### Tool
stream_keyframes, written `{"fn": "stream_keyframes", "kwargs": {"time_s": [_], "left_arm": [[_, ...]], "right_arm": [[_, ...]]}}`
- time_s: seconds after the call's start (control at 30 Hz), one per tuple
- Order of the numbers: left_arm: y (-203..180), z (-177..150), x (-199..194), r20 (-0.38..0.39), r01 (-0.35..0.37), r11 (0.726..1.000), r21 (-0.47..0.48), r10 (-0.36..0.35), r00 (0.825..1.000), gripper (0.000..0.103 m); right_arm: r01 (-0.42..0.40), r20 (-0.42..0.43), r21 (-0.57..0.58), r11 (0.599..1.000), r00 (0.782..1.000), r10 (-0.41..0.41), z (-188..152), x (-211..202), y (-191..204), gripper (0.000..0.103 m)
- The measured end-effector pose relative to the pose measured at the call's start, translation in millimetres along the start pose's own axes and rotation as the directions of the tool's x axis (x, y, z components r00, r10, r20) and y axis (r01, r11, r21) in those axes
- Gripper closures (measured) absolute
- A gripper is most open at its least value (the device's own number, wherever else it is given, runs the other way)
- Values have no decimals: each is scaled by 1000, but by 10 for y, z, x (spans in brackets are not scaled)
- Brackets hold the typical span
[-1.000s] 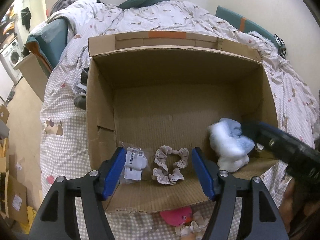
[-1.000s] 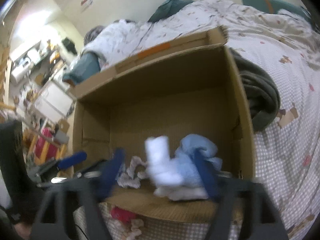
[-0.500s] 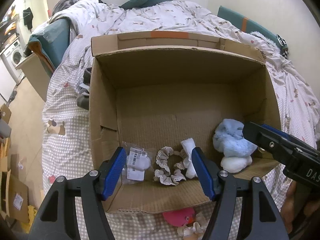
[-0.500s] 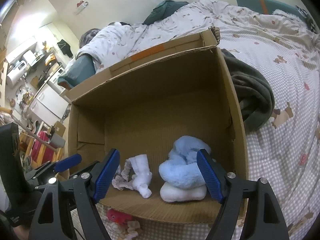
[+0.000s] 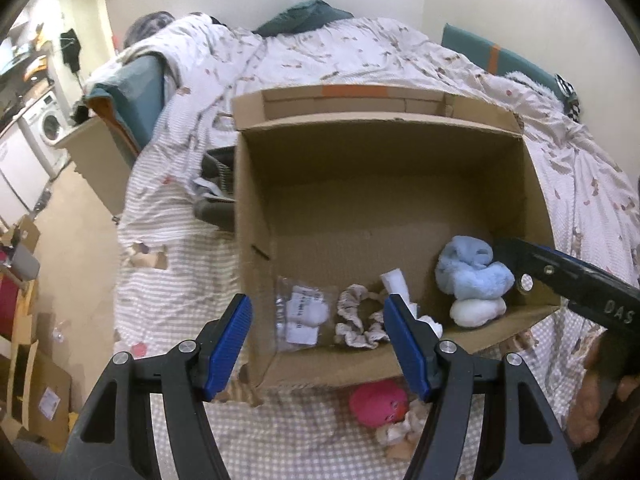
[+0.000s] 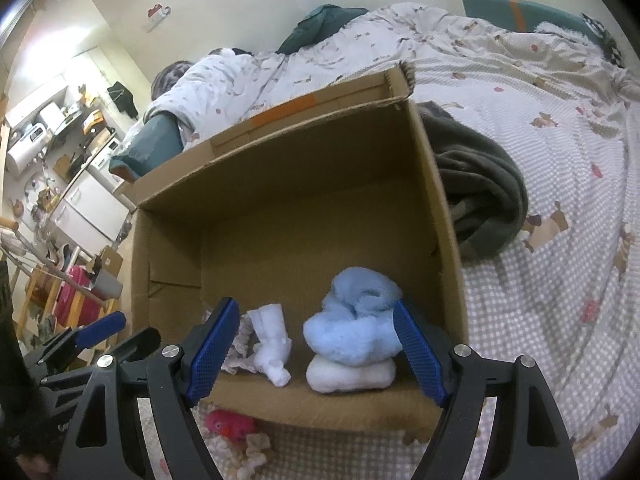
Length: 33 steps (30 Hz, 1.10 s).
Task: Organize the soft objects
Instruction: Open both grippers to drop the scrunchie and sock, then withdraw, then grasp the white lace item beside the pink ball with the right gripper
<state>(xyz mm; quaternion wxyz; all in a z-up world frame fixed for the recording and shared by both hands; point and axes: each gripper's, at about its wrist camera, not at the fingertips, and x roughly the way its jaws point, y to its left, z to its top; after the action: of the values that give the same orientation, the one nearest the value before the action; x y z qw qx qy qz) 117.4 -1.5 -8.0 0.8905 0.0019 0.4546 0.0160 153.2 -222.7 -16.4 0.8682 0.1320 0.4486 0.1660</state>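
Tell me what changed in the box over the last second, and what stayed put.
The fluffy blue and white bundle, a blur between the right gripper jaws a second ago, now lies still in the cardboard box, with a white rolled piece landed beside it. The right gripper is open and clear of them. The beige scrunchie, bagged item and open left gripper stayed as they were.

Box [image 5: 400, 168] on bed [image 5: 580, 184]; fluffy socks [image 6: 356, 328] inside at right, scrunchie [image 5: 356, 316] left
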Motion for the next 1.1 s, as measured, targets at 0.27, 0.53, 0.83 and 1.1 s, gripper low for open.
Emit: {"fn": "stream_keyframes", "kwargs": {"time_s": [0.27,0.53,0.83,1.1], "left_arm": [[85,-194,-214,-4,45,998,-39,-45,999,38],[296,-413,-302,-43,-10,992,-124,4,999,38],[408,-539,-177,-108,-17,979,-203,-6,994,38],[413,-539,-12,-158,-7,967,-256,-35,987,38]], "right_arm": [[-7,19,21,1000,1000,7,-209,-370,-32,19],[-35,-13,68,997,999,36,-455,-552,-43,19],[-71,-143,12,997,987,72,-703,-311,184,19],[-81,-369,-216,973,929,-5,-990,310,618,27]]}}
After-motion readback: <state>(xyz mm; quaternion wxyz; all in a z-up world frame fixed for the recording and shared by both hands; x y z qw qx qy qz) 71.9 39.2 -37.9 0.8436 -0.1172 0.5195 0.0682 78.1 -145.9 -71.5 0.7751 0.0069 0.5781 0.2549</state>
